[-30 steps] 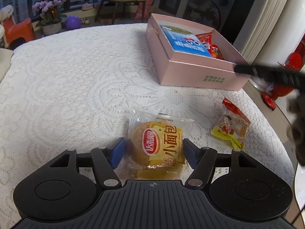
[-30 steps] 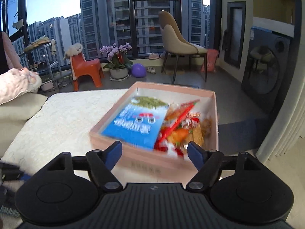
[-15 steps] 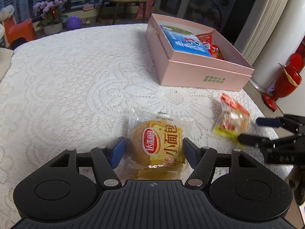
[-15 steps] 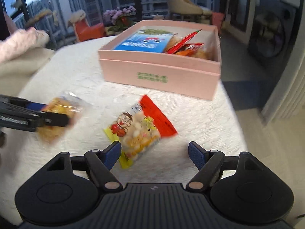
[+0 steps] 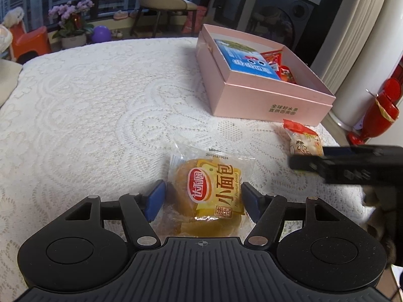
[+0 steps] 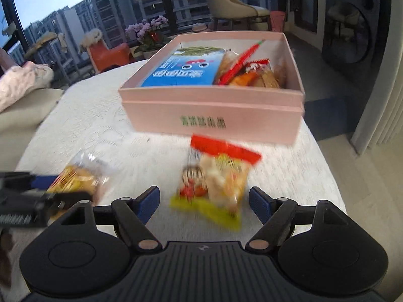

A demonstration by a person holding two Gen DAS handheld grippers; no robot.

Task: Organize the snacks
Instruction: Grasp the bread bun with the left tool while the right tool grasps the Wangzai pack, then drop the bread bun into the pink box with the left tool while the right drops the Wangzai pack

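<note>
A small bread bun in a clear yellow wrapper (image 5: 210,188) lies on the lace tablecloth (image 5: 88,115), between the blue pads of my left gripper (image 5: 203,198), which is open around it and just touches its sides. A red and yellow snack packet (image 6: 216,176) lies in front of the pink box (image 6: 214,118), between the open fingers of my right gripper (image 6: 204,202). The packet also shows in the left wrist view (image 5: 303,139), partly hidden by the right gripper (image 5: 309,159). The box (image 5: 267,95) holds a blue pack (image 5: 245,61) and several red and orange snacks.
The table's right edge is close behind the packet (image 6: 325,166), with floor beyond it. A red toy (image 5: 377,115) stands on the floor to the right. A chair (image 5: 163,2), a flower pot (image 5: 71,27) and an orange stool (image 5: 27,42) stand beyond the table.
My right gripper came down from above the box and moved forward, so the red packet now lies between its open fingers. My left gripper stayed around the bun.
</note>
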